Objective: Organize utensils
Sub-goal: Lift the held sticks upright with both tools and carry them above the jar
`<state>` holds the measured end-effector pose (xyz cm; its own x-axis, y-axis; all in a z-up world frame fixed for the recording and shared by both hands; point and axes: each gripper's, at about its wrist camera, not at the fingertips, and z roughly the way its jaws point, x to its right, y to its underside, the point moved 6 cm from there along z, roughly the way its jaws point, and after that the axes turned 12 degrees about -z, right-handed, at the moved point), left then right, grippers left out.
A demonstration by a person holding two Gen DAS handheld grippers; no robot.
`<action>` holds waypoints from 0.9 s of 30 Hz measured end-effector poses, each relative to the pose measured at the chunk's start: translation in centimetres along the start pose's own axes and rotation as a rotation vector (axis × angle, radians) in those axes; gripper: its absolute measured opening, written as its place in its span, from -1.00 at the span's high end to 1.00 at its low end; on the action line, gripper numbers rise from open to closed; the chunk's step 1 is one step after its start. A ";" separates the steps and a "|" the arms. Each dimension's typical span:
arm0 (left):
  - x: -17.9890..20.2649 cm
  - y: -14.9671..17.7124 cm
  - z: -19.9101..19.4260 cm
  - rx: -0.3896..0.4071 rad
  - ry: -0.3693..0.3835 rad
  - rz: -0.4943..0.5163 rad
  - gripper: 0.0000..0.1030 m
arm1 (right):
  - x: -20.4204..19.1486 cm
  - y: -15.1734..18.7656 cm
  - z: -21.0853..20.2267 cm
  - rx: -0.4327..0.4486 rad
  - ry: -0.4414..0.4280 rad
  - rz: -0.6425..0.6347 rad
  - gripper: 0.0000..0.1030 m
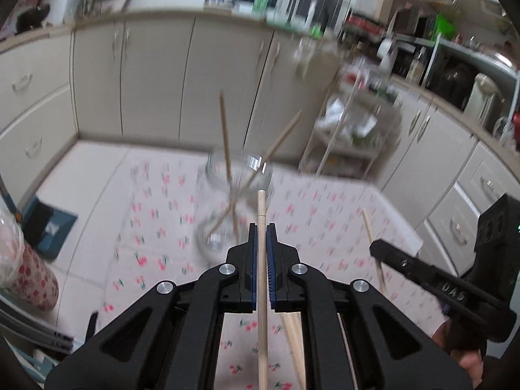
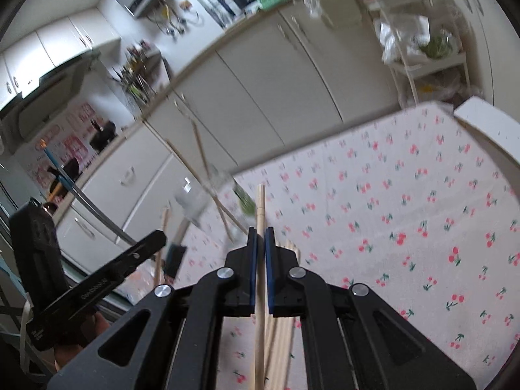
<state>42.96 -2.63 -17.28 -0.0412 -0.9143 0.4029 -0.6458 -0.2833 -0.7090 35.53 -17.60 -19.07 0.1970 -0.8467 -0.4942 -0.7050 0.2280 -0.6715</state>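
Task partway through, by the look of it. Glass jar (image 1: 232,208) on the cherry-print tabletop (image 1: 325,214), blurred, with two chopsticks (image 1: 227,149) already leaning inside and crossing each other. More still out: a loose bunch of chopsticks (image 2: 279,334) flat on the cloth under the right claw, at least a couple glimpsed under the left one too. Several left to go, then — exact count not readable.

Left claw (image 1: 262,253) closed on a single chopstick (image 1: 262,292) — stick running lengthwise between the blue pads, tip poking out ahead toward the jar. Lifted clear of the cloth as far as could be judged.

Right claw (image 2: 260,253) likewise clamped on one chopstick (image 2: 260,292), tip forward, jar just ahead and to the left in that view. Its stick also seen from the left camera, slanting beside the black finger.

Both sticks apparently bound for the jar; neither yet over its mouth. Background kitchen cabinets (image 1: 156,78) smeared.
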 end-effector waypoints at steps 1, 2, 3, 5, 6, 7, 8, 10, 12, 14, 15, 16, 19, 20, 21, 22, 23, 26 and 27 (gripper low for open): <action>0.4 -0.6 -0.7 0.030 0.006 0.003 0.90 | -0.4 -0.5 -0.6 0.024 0.002 -0.008 0.89; 0.7 -1.2 -1.2 0.052 0.009 0.006 0.90 | -0.8 -1.0 -1.0 0.046 0.003 -0.017 0.89; 1.1 -1.8 -1.7 0.078 0.014 0.007 0.90 | -1.0 -1.4 -1.5 0.063 0.004 -0.023 0.89; 1.6 -2.7 -2.5 0.110 0.018 0.005 0.90 | -1.7 -2.3 -2.4 0.104 0.007 -0.039 0.89; 1.9 -2.9 -2.8 0.120 0.019 0.006 0.90 | -2.0 -2.7 -2.8 0.122 0.007 -0.045 0.89; 2.2 -3.2 -3.2 0.132 0.021 0.005 0.90 | -2.2 -3.0 -3.1 0.138 0.008 -0.050 0.89; 2.4 -3.4 -3.4 0.143 0.024 0.004 0.90 | -2.3 -3.3 -3.5 0.150 0.008 -0.055 0.89; 2.8 -4.0 -4.0 0.157 0.031 0.002 0.90 | -2.6 -3.7 -4.0 0.174 0.009 -0.061 0.89; 3.2 -4.3 -4.3 0.172 0.034 0.004 0.90 | -2.6 -4.3 -4.4 0.192 0.006 -0.058 0.89; 3.5 -4.7 -4.4 0.181 0.039 0.004 0.90 | -2.7 -5.0 -4.6 0.213 0.005 -0.056 0.89; 3.6 -4.8 -4.5 0.187 0.040 0.003 0.90 | -2.9 -5.4 -4.7 0.223 0.004 -0.056 0.89; 3.6 -5.0 -4.5 0.193 0.042 0.000 0.90 | -3.1 -5.7 -4.7 0.236 0.003 -0.057 0.89; 3.5 -5.7 -4.6 0.221 0.047 -0.012 0.90 | -3.7 -6.8 -5.0 0.271 -0.003 -0.061 0.89; 3.3 -6.1 -4.6 0.231 0.052 -0.019 0.90 | -3.7 -7.0 -4.9 0.282 -0.004 -0.062 0.89; 3.2 -6.4 -4.6 0.241 0.056 -0.026 0.90 | -3.8 -7.3 -4.9 0.296 -0.007 -0.062 0.89; 3.1 -6.8 -4.7 0.257 0.062 -0.036 0.90 | -3.9 -7.7 -5.0 0.309 -0.008 -0.063 0.89; 2.8 -7.4 -4.9 0.276 0.069 -0.048 0.90 | -4.1 -8.3 -5.0 0.328 -0.011 -0.062 0.89; 2.1 -8.9 -5.7 0.338 0.087 -0.088 0.90 | -4.4 -9.6 -5.1 0.376 -0.022 -0.055 0.89; 1.8 -9.4 -6.0 0.354 0.091 -0.099 0.90 | -4.5 -10.2 -5.1 0.397 -0.027 -0.050 0.89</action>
<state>44.42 0.16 -6.46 -0.0695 -0.8524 0.5183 -0.3473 -0.4664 -0.8136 38.35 -18.58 -7.18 0.2453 -0.8499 -0.4664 -0.3768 0.3597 -0.8536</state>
